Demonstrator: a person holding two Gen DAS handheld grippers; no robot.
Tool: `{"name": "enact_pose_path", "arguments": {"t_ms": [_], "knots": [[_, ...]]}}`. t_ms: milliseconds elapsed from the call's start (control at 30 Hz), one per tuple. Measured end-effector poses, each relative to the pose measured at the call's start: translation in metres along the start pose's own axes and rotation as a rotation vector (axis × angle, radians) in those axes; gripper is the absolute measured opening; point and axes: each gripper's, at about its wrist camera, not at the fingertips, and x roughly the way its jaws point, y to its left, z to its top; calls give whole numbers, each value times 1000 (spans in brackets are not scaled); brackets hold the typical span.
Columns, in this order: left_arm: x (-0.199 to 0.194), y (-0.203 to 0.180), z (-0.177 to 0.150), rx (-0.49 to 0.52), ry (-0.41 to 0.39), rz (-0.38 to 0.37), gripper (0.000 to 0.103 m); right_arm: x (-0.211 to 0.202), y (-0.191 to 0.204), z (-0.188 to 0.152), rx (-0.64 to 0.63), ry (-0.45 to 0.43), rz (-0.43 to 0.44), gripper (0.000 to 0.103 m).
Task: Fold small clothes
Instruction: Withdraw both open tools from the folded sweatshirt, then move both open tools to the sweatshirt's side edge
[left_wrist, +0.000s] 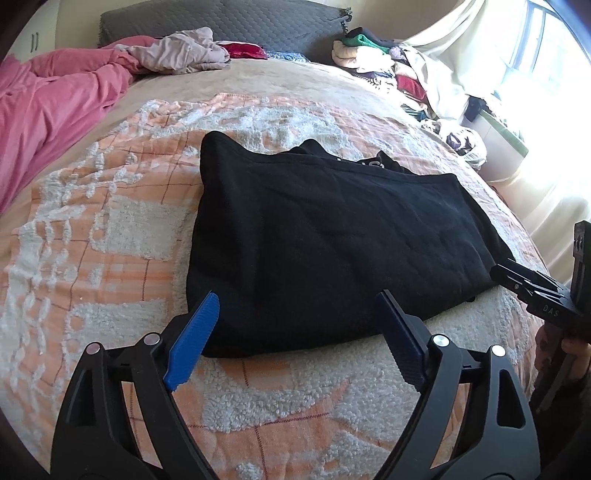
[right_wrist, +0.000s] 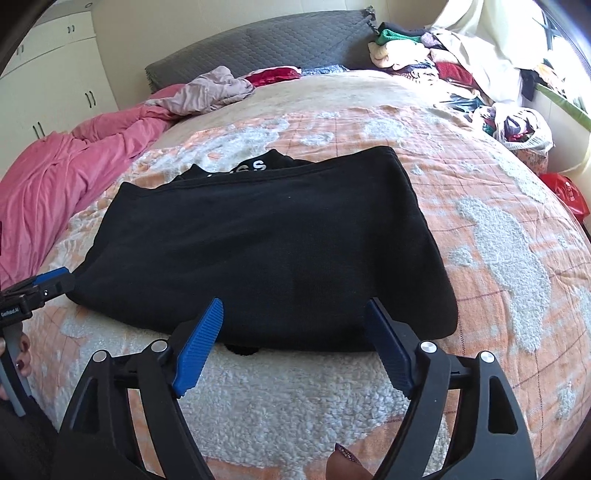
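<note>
Both grippers spread wide, nothing between the fingers. Left gripper (left_wrist: 295, 325) sits at the near edge of the black folded cloth (left_wrist: 325, 229); bare blanket (left_wrist: 110, 236) to its left gives lots of room. To its right, the right gripper (left_wrist: 535, 291) pokes in close by the cloth corner, so tight there. Far ahead-left: pink cover (left_wrist: 48, 107) and beige clothes (left_wrist: 181, 51) block. Far ahead-right: clothes pile (left_wrist: 384, 62).

Right gripper (right_wrist: 295, 325) has open blanket (right_wrist: 498, 229) to its right, w/ a red bag (right_wrist: 569, 192) past the bed edge.
</note>
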Motion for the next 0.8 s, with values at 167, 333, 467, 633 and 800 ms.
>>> {"name": "enact_pose_path", "arguments": {"t_ms": [167, 333, 467, 633, 800], "knots": [[-3, 4, 1, -5, -1, 17, 90, -3, 8, 1, -19, -27, -5, 92], [-4, 9, 2, -15, 2, 39, 93, -11, 11, 0, -29, -75, -4, 94], [-4, 13, 3, -19, 4, 63, 93, -17, 16, 0, -51, -102, -2, 96], [-5, 20, 4, -32, -3, 74, 93, -17, 27, -2, -96, -103, 0, 96], [-7, 28, 7, -50, -11, 88, 93, -11, 44, -4, -140, -91, 8, 96]]}}
